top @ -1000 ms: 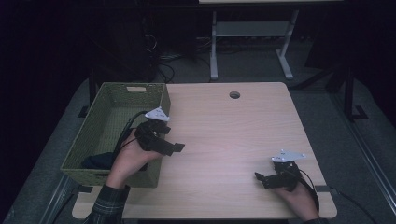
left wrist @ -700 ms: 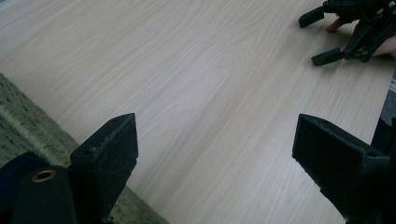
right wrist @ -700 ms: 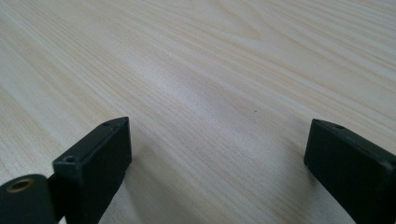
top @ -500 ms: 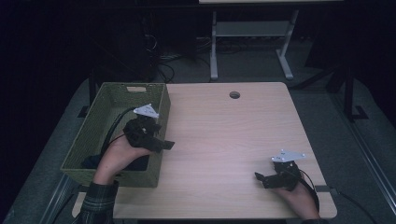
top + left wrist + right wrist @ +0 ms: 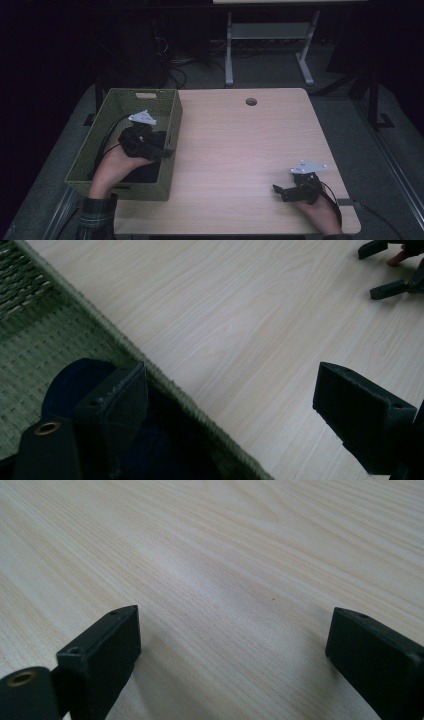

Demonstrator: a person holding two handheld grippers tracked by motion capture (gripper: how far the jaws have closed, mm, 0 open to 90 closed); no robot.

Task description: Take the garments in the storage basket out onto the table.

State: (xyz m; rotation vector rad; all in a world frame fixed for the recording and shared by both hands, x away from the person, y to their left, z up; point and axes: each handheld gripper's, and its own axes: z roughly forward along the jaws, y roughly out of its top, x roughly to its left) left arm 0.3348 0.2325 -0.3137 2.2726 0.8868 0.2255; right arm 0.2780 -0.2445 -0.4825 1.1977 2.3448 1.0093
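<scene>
A green woven basket (image 5: 120, 192) stands on the left part of the wooden table (image 5: 240, 140). A dark blue soft thing (image 5: 145, 172) lies in the basket's near end; what it is I cannot tell. My left gripper (image 5: 167, 151) hovers over the basket's right rim, open and holding nothing. In the left gripper view the gripper (image 5: 232, 390) straddles the rim (image 5: 100, 330), one jaw over the dark blue thing (image 5: 75, 380) and the other over the tabletop. My right gripper (image 5: 280, 193) rests at the table's front right, open and empty (image 5: 232, 630).
A round cable hole (image 5: 251, 101) sits near the table's far edge. Behind the table stands a white metal frame (image 5: 265, 35) on a dark floor. The right gripper (image 5: 390, 270) also appears far off in the left gripper view.
My left gripper has moved left and back from the tabletop to above the basket's right rim. The right gripper has stayed still.
</scene>
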